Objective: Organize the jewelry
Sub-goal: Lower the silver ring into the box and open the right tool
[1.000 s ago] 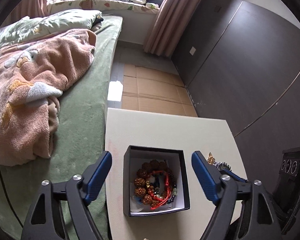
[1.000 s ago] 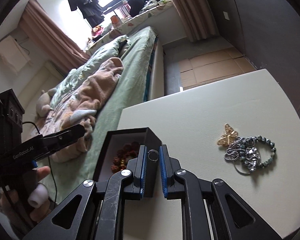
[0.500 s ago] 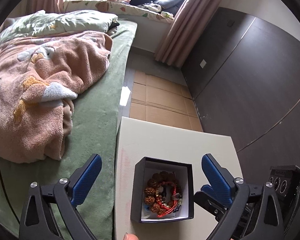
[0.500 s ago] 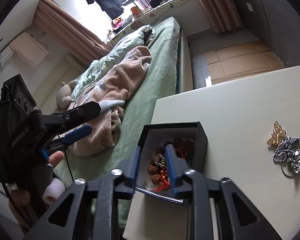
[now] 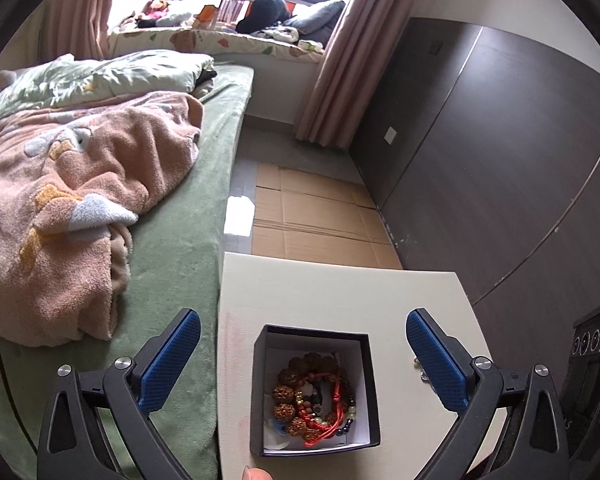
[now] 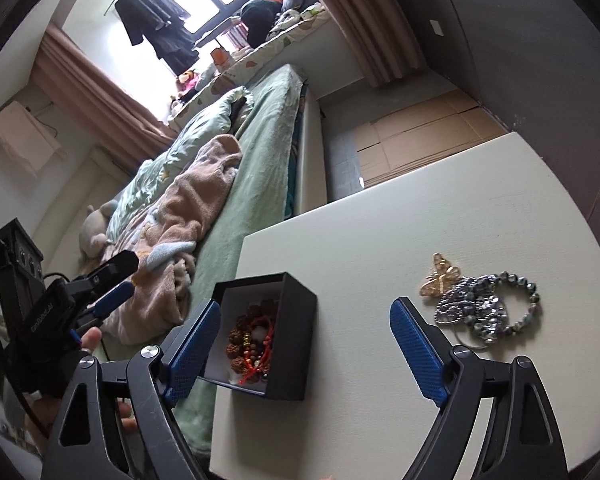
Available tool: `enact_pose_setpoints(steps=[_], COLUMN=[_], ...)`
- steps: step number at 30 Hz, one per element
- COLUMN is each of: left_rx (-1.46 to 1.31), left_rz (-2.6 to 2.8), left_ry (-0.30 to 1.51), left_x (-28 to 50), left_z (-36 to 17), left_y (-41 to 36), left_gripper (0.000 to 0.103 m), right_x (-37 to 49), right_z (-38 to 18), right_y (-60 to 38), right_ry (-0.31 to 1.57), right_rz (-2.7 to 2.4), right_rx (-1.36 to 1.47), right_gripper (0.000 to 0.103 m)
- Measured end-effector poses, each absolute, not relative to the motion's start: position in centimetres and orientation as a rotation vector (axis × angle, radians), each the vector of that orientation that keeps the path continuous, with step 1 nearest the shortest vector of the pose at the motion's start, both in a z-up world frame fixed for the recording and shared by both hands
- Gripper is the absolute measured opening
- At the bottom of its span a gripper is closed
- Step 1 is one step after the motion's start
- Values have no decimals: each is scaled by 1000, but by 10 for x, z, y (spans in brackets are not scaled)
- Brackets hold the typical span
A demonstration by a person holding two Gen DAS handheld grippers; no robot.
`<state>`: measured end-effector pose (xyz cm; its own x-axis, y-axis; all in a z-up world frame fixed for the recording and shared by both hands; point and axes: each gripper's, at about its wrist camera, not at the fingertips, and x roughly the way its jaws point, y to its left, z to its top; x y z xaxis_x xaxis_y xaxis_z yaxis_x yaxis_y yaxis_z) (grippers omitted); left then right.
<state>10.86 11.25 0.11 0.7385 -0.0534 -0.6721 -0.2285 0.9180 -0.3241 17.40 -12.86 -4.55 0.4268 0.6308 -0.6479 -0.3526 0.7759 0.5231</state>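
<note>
A small black box [image 5: 374, 376] with a white lining stands on the cream table [image 5: 332, 296], near its left edge. It holds brown bead bracelets and a red cord [image 5: 314, 396]. My left gripper [image 5: 300, 356] is open and empty, its jaws wide on either side of the box. In the right wrist view the box [image 6: 296, 340] sits between the wide jaws of my right gripper [image 6: 304, 340], which is open and empty. A gold butterfly brooch [image 6: 440, 276] and a pile of silver and dark bead jewelry [image 6: 484, 312] lie on the table to the right.
A bed with a green sheet [image 5: 172, 248] and a pink blanket [image 5: 72, 208] runs along the table's left edge. Cardboard [image 5: 312, 220] covers the floor beyond the table. A dark wall panel [image 5: 500, 168] stands to the right.
My right gripper held a small ring between shut jaws, moved over the box, then opened wide; the ring is no longer between them. The left gripper rose and pulled back.
</note>
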Motion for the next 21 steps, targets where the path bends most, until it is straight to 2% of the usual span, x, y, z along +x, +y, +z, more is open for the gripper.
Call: enact_pose_setpoints(steps=[4, 9, 16, 21], left_rx=[-372, -335, -301, -282], left_rz=[52, 11, -72, -106], left_ry=[735, 749, 779, 815], left_x=[113, 123, 135, 147], left_z=[2, 1, -3, -9], left_y=[93, 70, 41, 23], left_gripper=[102, 103, 102, 102], right_x=[179, 183, 184, 190], right_z=[-46, -48, -45, -49], right_y=[-153, -181, -207, -214], right_ry=[934, 920, 899, 951], right_rz=[572, 501, 451, 437], right_rx=[361, 425, 453, 451], right_gripper=[99, 103, 103, 103])
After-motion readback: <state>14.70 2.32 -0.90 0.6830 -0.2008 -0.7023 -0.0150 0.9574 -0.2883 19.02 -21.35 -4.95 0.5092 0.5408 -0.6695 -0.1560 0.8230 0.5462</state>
